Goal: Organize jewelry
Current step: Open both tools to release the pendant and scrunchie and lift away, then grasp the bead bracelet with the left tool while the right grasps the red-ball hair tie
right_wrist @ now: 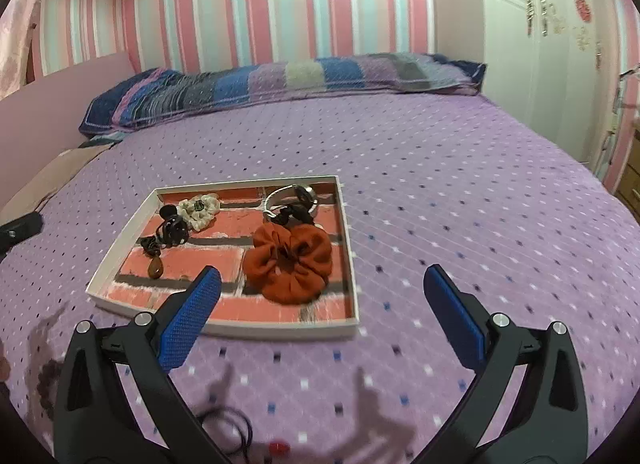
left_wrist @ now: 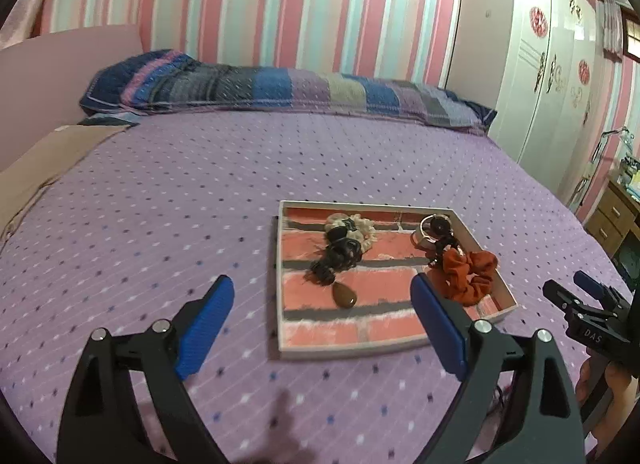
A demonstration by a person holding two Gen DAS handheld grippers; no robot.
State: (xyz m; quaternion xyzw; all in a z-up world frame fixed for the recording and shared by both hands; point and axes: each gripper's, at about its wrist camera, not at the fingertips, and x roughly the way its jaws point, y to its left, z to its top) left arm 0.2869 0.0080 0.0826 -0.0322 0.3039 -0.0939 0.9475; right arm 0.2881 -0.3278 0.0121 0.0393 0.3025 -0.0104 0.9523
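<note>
A shallow white tray (left_wrist: 486, 316) with a brick-print floor lies on the purple bedspread; it also shows in the right wrist view (right_wrist: 280, 330). In it lie an orange scrunchie (left_wrist: 466, 274) (right_wrist: 290, 262), a cream scrunchie (left_wrist: 362, 230) (right_wrist: 200, 208), a black cord with a brown teardrop pendant (left_wrist: 345, 296) (right_wrist: 155, 268), and a silver watch (left_wrist: 430, 228) (right_wrist: 298, 196). My left gripper (left_wrist: 322, 296) is open and empty just before the tray. My right gripper (right_wrist: 320, 288) is open and empty, near the tray's front right corner. A thin black cord (right_wrist: 232, 428) and a small red piece (right_wrist: 279, 447) lie on the bed below it.
The bed (left_wrist: 160, 204) stretches to a striped pillow (left_wrist: 280, 88) at the wall. A white wardrobe (left_wrist: 540, 76) stands at the right, with wooden drawers (left_wrist: 612, 220) beside it. A beige cloth (left_wrist: 48, 168) lies at the bed's left edge. The right gripper shows in the left wrist view (left_wrist: 588, 296).
</note>
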